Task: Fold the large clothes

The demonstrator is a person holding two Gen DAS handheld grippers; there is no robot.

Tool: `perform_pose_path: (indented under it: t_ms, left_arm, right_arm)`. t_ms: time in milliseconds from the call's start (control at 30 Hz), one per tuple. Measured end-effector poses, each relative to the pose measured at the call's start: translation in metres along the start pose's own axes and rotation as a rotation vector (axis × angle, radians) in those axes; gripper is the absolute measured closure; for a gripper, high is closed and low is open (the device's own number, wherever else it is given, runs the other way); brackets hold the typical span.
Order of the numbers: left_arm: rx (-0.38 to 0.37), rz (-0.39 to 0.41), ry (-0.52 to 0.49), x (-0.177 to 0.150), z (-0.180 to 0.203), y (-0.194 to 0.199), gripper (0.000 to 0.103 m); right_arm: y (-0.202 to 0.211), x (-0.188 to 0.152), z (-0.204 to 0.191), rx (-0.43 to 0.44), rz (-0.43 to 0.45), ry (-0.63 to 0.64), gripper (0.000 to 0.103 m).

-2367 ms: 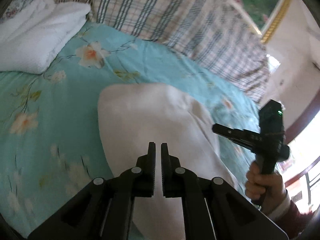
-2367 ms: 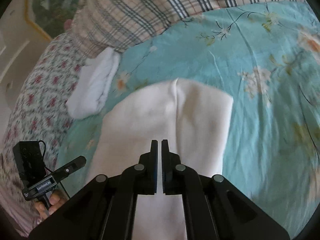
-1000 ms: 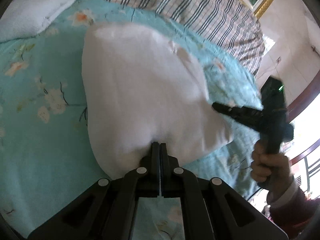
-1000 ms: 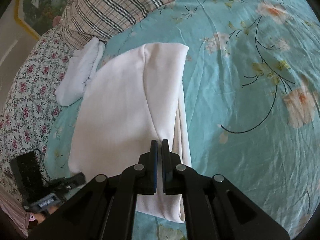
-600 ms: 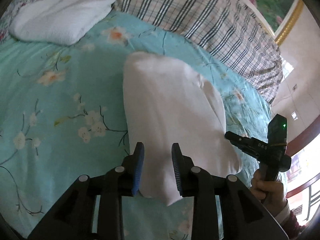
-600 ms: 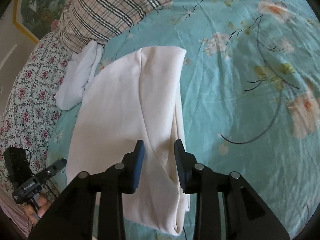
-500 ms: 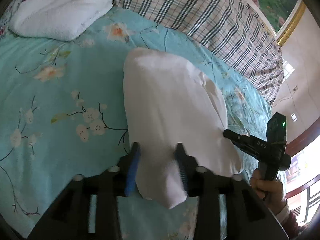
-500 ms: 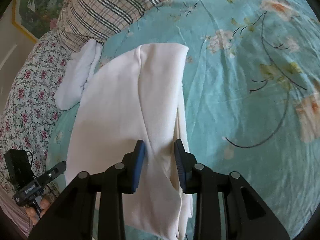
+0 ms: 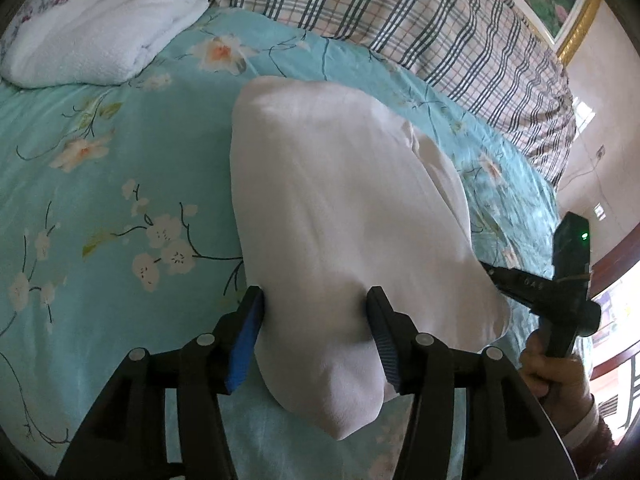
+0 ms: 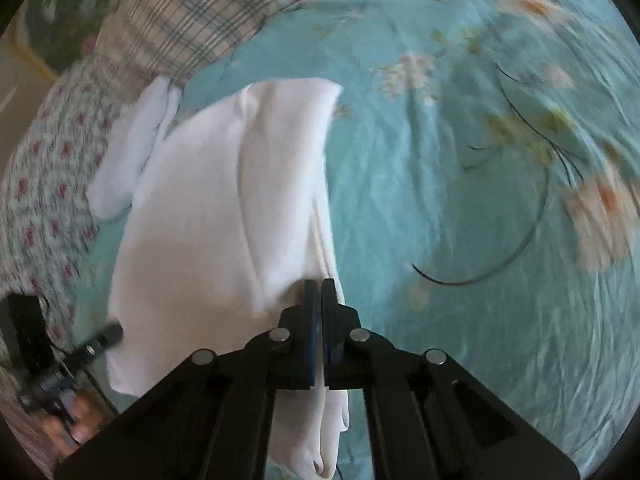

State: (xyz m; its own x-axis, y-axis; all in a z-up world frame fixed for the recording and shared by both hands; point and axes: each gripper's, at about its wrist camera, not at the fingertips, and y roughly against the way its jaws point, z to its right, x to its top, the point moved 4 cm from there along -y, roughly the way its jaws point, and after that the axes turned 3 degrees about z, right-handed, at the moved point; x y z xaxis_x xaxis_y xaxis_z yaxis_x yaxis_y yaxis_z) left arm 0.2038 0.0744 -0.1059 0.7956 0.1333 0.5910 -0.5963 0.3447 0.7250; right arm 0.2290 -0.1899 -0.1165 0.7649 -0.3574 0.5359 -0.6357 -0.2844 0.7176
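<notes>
The folded white cotton garment [image 9: 340, 208] lies on the turquoise floral bedsheet [image 9: 100, 168]. The left gripper [image 9: 316, 308] straddles its near end, jaws apart; the right gripper [image 10: 319, 292] is clamped on its edge

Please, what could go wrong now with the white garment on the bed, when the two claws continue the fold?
1. The left claw is open around the near corner of the white garment, while the right claw looks shut at its edge: a one-sided pull may skew the fold.
2. Loose layers hang at the near right edge and may slip apart.
3. The bedsheet may get pinched too.
</notes>
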Motion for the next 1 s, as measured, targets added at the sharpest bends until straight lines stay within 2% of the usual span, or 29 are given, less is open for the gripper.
perform_pose_path:
  t_ms: [167,300,433,667,1000]
  left_arm:
    - [-0.002,0.0,-0.006,0.0,-0.001,-0.001,0.05]
    - [0.02,-0.002,-0.026,-0.001,0.004,-0.004,0.05]
    - [0.052,-0.008,-0.048,-0.002,0.007,-0.007,0.05]
    - [0.145,0.001,-0.089,-0.005,0.013,-0.019,0.045]
    - [0.147,0.004,-0.074,-0.004,0.012,-0.019,0.044]
  right_arm:
    - [0.027,0.017,-0.028,0.02,0.119,0.078,0.1]
    - [0.005,0.021,-0.051,0.023,0.047,0.169,0.1]
    - [-0.027,0.008,-0.032,-0.04,-0.043,0.165,0.103]
    - [-0.027,0.004,-0.027,-0.012,-0.016,0.147,0.103]
    - [-0.019,0.0,-0.02,0.003,-0.01,0.126,0.103]
